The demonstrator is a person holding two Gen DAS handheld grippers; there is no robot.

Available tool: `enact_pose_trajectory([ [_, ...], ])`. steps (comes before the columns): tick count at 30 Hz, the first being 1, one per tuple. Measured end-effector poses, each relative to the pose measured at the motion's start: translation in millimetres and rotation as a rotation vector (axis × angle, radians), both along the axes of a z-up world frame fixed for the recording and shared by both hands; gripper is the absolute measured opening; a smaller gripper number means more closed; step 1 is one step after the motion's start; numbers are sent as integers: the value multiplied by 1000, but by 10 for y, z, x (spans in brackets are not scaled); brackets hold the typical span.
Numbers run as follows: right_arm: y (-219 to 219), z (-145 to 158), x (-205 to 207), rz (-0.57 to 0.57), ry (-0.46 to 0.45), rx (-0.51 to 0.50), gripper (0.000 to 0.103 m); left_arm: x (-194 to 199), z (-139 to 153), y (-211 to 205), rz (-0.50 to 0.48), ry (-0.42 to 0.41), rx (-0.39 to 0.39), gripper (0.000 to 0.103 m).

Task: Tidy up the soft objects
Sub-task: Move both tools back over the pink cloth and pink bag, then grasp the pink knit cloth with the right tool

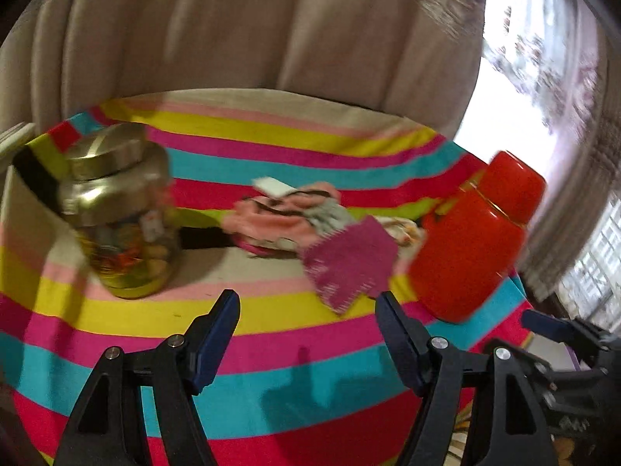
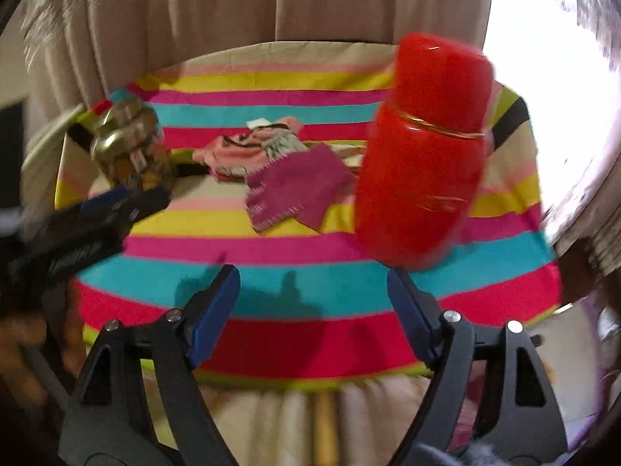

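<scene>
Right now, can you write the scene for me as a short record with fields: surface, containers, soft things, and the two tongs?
surface: striped cloth on a table
left container: gold-lid jar, upright, contents blurred
right container: red jar, lid on
soft things: pink cloth pile between the jars; magenta swatch at its front edge
left tongs: open, nothing between them
right tongs: open, nothing between them
backdrop: beige curtain
</scene>
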State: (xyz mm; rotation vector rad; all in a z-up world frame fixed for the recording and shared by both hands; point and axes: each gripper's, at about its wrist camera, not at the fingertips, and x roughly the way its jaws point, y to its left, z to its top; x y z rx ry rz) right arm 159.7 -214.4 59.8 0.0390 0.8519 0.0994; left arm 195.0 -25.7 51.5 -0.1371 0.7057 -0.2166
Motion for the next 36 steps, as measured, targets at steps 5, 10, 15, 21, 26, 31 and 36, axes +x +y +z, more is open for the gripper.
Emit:
enact_pose_trajectory([
  [5, 308, -120, 355, -63, -17, 12, 81, 48, -56, 246, 76, -15, -18, 73],
  [10, 467, -266, 697, -155, -20, 19, 81, 93, -111, 417, 137, -26, -42, 73],
  [15, 566, -448, 1009, -236, -11, -3, 81, 122, -165, 569, 175, -30, -83, 73],
  [21, 642, -689, 1279, -312, -20, -48, 81, 152, -239, 615, 191, -35, -93, 73],
  [26, 665, -878, 1436, -377, -9, -80, 81, 176, -273, 627, 198, -45, -97, 73],
  [31, 608, -992, 1505, -413, 14, -86, 81, 225, -285, 601, 197, -58, -87, 73],
  [36, 428, -1168, 1571, -450, 81, -62, 81, 359, -257, 492, 179, -60, -52, 73],
])
